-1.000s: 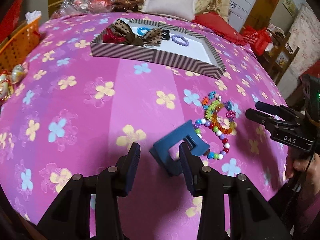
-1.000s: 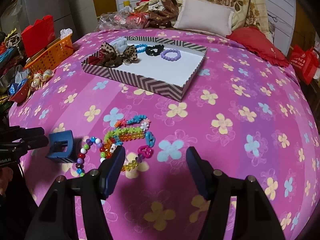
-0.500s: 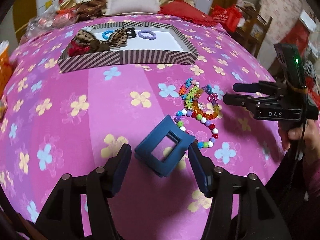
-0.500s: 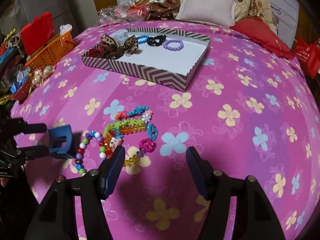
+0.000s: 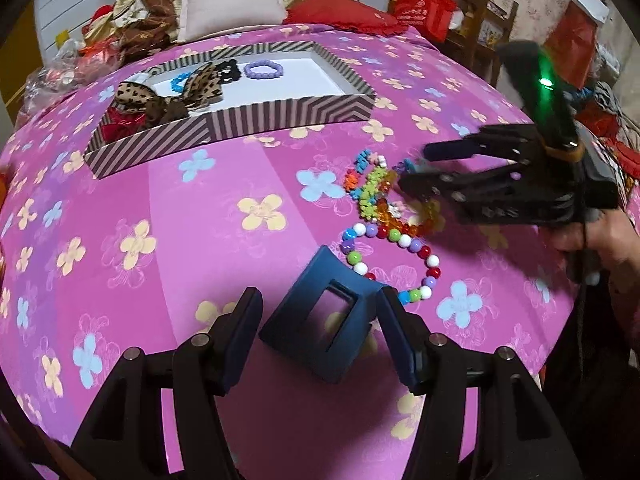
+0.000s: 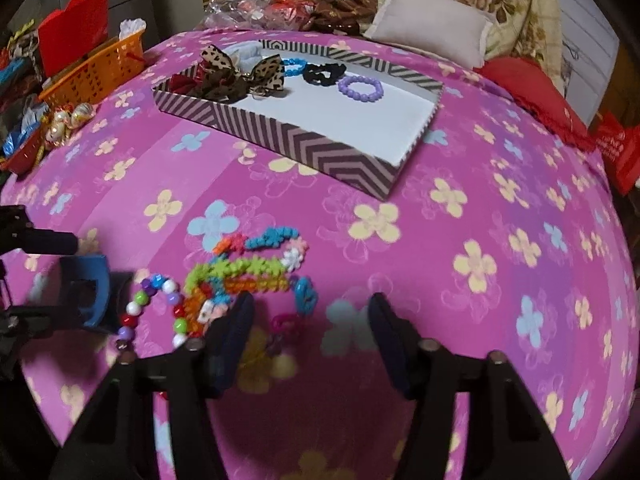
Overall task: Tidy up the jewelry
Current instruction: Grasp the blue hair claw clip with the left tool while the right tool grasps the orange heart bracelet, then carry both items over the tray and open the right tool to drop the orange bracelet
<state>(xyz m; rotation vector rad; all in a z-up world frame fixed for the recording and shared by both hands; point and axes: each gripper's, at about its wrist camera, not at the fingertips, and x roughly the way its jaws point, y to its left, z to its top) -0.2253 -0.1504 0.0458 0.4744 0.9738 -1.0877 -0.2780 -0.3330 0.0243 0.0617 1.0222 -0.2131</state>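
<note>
1. Left wrist view: your left gripper (image 5: 318,332) is pointing down at the bed (image 5: 168,200), and its jaws are standing wide open, having opened further within the last second. The blue hair claw (image 5: 320,332) is lying on the bedspread right between the two jaws, tilted, with its long axis running roughly across the gap. Neither pad is pressing on it yet, so you are not holding it. The claw is lying straight ahead of these jaws, so this hand is clearly the nearer one for it. The striped tray (image 5: 224,128) is sitting well beyond, toward the pillows.

2. Same view: your right gripper (image 5: 416,168) is coming in from the right side, and its tips are reaching over the pile of colourful bracelets (image 5: 380,200). The beaded bracelet (image 5: 392,264) is lying between the pile and the claw.

3. Right wrist view: the right jaws are partly open and have just been closing. The bracelet pile (image 6: 248,276) is lying mostly ahead and to the left of the left jaw; only a small pink charm (image 6: 282,324) is showing inside the gap. I judge that nothing is gripped yet. The tray (image 6: 320,156) is lying far ahead, with a purple bracelet (image 6: 360,88) already inside.
</note>
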